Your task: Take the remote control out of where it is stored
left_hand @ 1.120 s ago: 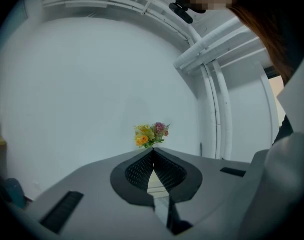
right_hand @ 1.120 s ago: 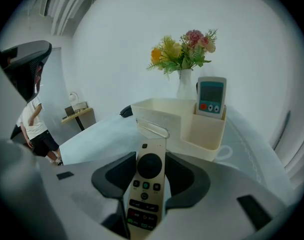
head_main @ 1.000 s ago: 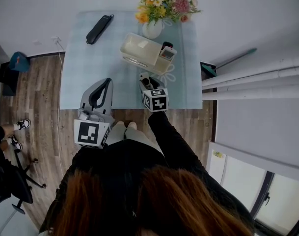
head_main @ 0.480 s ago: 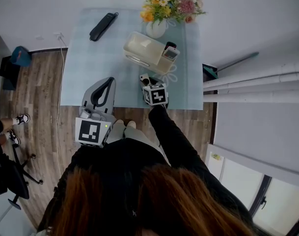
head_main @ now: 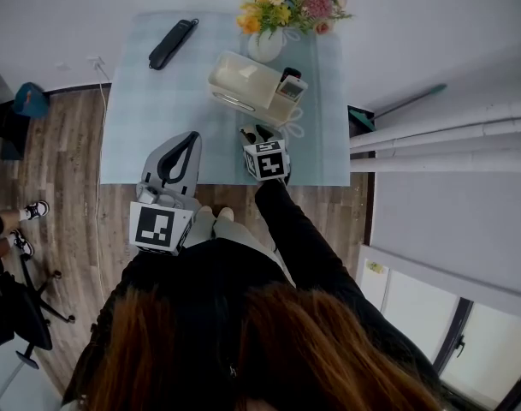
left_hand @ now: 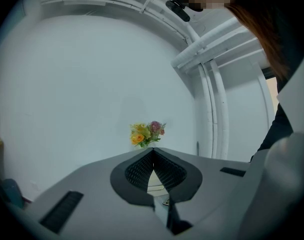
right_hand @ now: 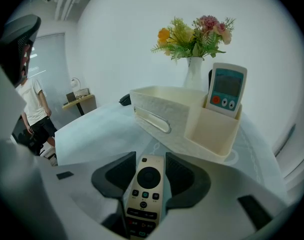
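Over the pale-blue table (head_main: pixel 157 110), the slim remote control (right_hand: pixel 146 194) looks champagne-coloured.

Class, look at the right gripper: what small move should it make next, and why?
Probably lower the slim remote onto the tablecloth and open. The right gripper grips it clear of the cream organiser, so only setting it down seems left.

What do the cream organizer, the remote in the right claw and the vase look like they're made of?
Organizer: likely matte plastic, with a faintly textured wall and a moulded handle slot.
Remote: pale, smooth plastic with dark, rubbery-looking buttons.
Vase: probably glazed ceramic, white and slightly glossy.
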`<state>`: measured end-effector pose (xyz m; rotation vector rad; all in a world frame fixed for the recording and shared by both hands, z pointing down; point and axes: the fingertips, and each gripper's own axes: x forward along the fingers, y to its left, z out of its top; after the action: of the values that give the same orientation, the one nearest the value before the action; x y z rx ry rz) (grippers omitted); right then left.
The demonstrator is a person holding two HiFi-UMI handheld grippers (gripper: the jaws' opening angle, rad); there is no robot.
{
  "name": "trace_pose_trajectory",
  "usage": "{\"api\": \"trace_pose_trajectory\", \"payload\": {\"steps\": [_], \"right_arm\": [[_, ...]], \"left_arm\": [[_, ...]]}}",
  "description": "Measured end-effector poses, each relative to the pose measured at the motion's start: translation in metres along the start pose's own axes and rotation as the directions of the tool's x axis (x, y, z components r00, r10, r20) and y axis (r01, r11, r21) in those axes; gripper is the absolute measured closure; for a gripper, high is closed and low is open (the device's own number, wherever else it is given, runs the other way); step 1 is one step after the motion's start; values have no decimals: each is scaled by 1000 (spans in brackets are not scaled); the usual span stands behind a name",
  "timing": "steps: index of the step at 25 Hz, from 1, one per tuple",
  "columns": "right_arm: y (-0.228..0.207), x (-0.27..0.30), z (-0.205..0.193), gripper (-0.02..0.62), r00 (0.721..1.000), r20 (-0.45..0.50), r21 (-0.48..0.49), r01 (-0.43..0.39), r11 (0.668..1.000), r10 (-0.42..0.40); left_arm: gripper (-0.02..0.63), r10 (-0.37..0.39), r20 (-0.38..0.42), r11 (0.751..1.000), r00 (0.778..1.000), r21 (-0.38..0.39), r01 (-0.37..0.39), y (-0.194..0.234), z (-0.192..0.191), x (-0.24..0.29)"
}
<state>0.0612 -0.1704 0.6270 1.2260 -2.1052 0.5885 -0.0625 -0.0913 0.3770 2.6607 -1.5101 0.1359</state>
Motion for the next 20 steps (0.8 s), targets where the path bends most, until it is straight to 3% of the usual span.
{"api": "trace_pose_trajectory", "payload": {"steps": [3, 8, 13, 20], "right_arm": [[0, -4, 4, 412, 1000, 23, 10, 4, 1000, -4], [-3, -12, 10, 563, 998, 62, 18, 19, 1000, -20], [-6, -25, 22, 580, 989, 141, 35, 35, 999, -40], [-13, -60, 56, 581, 935, 344, 22, 84, 996, -86]], "left_arm": [[601, -2, -1, 1000, 1000, 0, 2, 0, 0, 0], [601, -4, -8, 1000, 1000, 0, 4, 0, 0, 2], [601, -8, -6, 1000, 1000, -6, 8, 1, 1, 3], [601, -20, 9, 1000, 1000, -8, 20, -2, 1, 3]]}}
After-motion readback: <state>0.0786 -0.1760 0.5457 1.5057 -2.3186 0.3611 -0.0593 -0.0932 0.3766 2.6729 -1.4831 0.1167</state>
